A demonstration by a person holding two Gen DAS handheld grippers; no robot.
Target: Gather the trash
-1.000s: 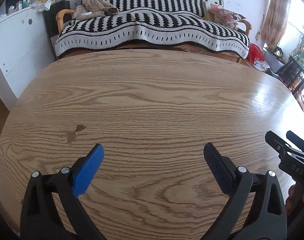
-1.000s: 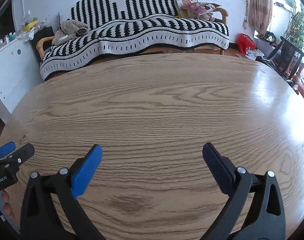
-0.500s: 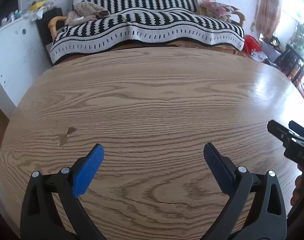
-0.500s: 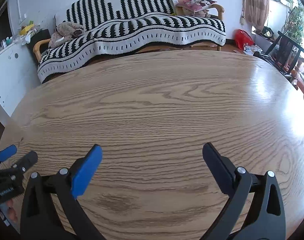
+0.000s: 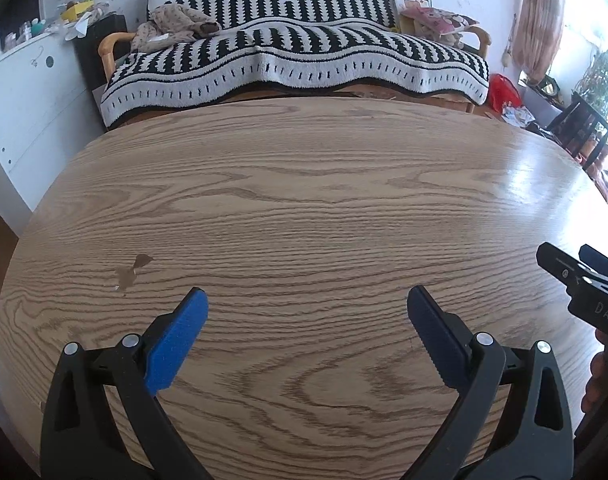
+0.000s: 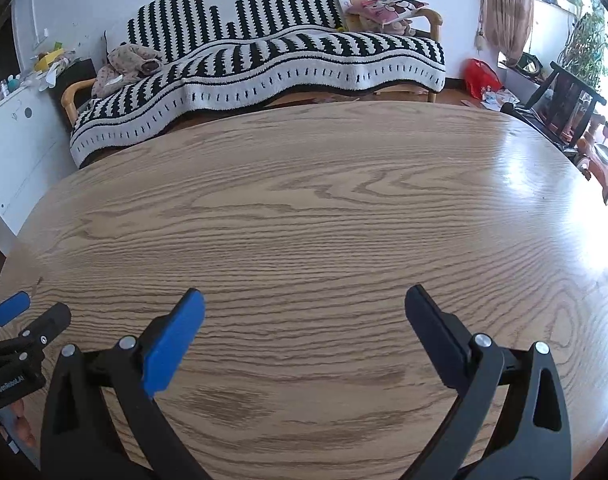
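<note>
Two hand-held grippers hover side by side over a wooden table [image 5: 304, 208] with bold oak grain. The left gripper [image 5: 307, 304] has its blue-padded fingers [image 5: 176, 336] spread wide apart with nothing between them. The right gripper [image 6: 304, 304] is held the same way, fingers [image 6: 172, 336] wide apart and gripping nothing.

No trash can be made out on the tabletop in either view; the only mark on it is a small brown chip [image 5: 130, 270] in the surface, just ahead of the left gripper's left finger. Some crumpled papers [image 5: 514, 114] lie on the floor past the table's far right corner, beside a red bag [image 5: 502, 90]; they are too small to identify.

Behind the table stands a wooden-armed sofa [image 5: 296, 56] draped in a black-and-white striped blanket. A heap of brownish cloth [image 5: 176, 24] sits at its left end and a pink patterned cushion [image 5: 436, 16] at its right. A white cabinet [image 5: 28, 96] to the left carries cluttered small items, blurred. To the right are a curtain [image 6: 508, 4], a dark chair [image 6: 572, 104] and leafy plants [image 6: 588, 44] washed out by window glare.

Each view catches only the tip of the other gripper at its edge, with part of a hand [image 5: 596, 384] cut off by the frame.
</note>
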